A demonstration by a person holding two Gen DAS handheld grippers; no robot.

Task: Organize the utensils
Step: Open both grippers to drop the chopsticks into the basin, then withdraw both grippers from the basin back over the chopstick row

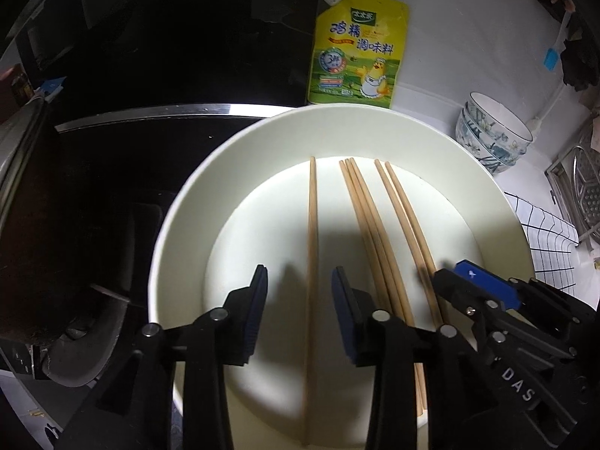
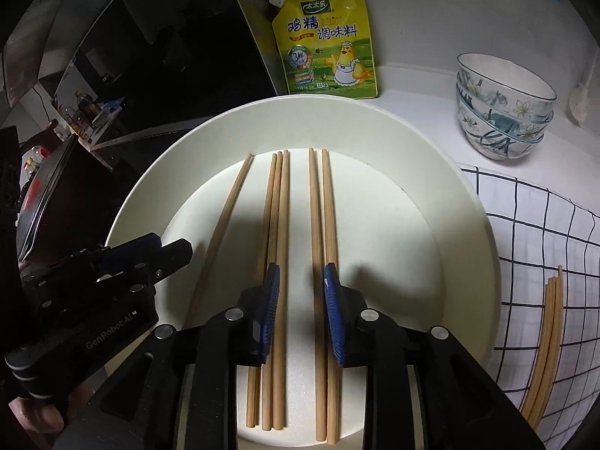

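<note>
Several wooden chopsticks lie in a wide white dish (image 1: pixel 180 225) (image 2: pixel 468 232). One lone chopstick (image 1: pixel 312 225) (image 2: pixel 228 210) lies at the left, a bundle of three (image 1: pixel 365 217) (image 2: pixel 276 206) in the middle, a pair (image 1: pixel 405 217) (image 2: pixel 321 206) at the right. My left gripper (image 1: pixel 299 281) is open, its jaws either side of the lone chopstick, just above it. My right gripper (image 2: pixel 302 279) is open over the dish, between the bundle and the pair. More chopsticks (image 2: pixel 547 341) lie on a checked cloth (image 2: pixel 543 247) to the right.
A yellow seasoning pouch (image 1: pixel 356 52) (image 2: pixel 330 41) leans on the wall behind the dish. Stacked floral bowls (image 1: pixel 491 135) (image 2: pixel 502 105) stand at the back right. A black cooktop (image 1: pixel 142 150) lies left. A metal rack (image 1: pixel 585 187) sits far right.
</note>
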